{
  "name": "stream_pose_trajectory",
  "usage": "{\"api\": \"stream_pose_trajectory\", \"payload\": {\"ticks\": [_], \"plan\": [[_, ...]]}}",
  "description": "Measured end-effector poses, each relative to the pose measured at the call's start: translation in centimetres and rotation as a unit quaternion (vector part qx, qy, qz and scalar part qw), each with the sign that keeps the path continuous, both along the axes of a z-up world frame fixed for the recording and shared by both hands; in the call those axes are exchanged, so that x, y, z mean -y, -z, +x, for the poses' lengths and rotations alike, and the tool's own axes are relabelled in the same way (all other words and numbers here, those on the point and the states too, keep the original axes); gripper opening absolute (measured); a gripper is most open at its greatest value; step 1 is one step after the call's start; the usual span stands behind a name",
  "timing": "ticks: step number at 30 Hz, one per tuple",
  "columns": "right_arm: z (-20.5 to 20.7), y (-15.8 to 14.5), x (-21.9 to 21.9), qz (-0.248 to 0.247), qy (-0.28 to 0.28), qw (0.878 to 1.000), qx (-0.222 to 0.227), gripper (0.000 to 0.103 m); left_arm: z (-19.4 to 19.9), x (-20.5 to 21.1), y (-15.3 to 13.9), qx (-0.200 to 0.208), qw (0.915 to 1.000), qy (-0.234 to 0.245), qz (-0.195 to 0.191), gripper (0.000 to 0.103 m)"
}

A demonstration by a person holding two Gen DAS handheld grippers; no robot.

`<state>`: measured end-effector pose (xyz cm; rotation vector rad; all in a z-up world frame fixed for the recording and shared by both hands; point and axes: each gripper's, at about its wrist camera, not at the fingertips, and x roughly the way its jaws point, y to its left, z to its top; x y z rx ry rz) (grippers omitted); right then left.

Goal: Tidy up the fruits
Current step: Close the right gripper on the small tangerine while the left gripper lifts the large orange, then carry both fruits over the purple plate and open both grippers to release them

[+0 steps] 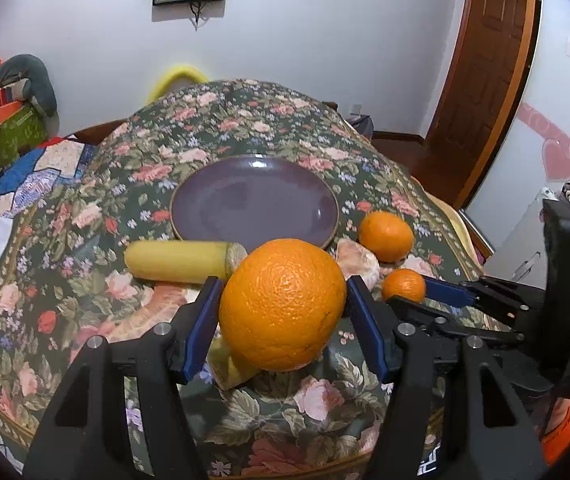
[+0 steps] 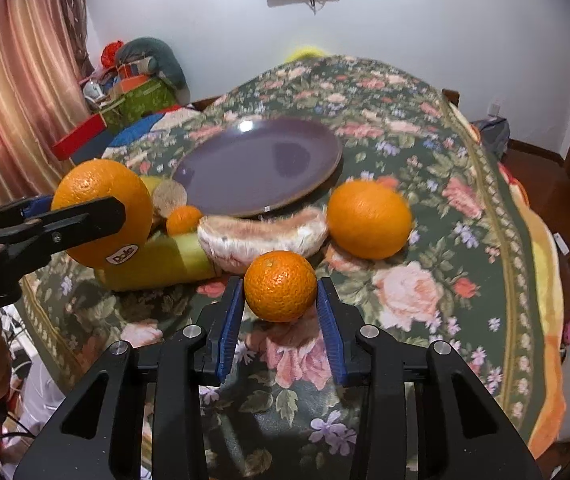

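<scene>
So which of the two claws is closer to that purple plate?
The left one, though not by much. The left gripper holds the big orange just in front of the purple plate. The right gripper grips a small orange farther back, behind the pomelo segment.

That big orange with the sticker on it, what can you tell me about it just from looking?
The big orange is round, bright, with pebbled peel and a white Dole sticker low on its side, seen in the right wrist view. It sits between the blue pads of the left gripper, which press its two sides. It appears lifted off the floral cloth, in front of the purple plate, with a pale yellow piece just under it. It is the largest of the oranges in view.
</scene>
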<state>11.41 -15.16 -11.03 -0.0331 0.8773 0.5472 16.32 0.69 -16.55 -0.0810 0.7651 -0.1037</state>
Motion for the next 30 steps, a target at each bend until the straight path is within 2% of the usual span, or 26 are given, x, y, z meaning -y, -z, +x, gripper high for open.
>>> {"api": "stream_pose_trajectory", "payload": {"ticks": [8, 14, 22, 30], "plan": [[1.2, -3.6, 0.1, 0.018, 0.009, 0.999, 0.048, 0.034, 0.6, -1.2, -2.3, 0.029, 0.9996, -0.008, 0.000, 0.062], [2.9, -5.3, -0.2, 0.032, 0.014, 0.997, 0.074, 0.034, 1.7, -2.1, -3.7, 0.051, 0.9985, -0.018, 0.009, 0.062], [5.4, -6.4, -1.1, 0.046, 0.017, 0.994, 0.099, 0.034, 4.2, -3.2, -4.7, 0.069, 0.9971, -0.030, 0.013, 0.062], [8.0, -6.2, -2.2, 0.044, 0.016, 0.993, 0.110, 0.034, 7.3, -4.4, -4.5, 0.071, 0.9965, -0.040, 0.017, 0.062]]}}
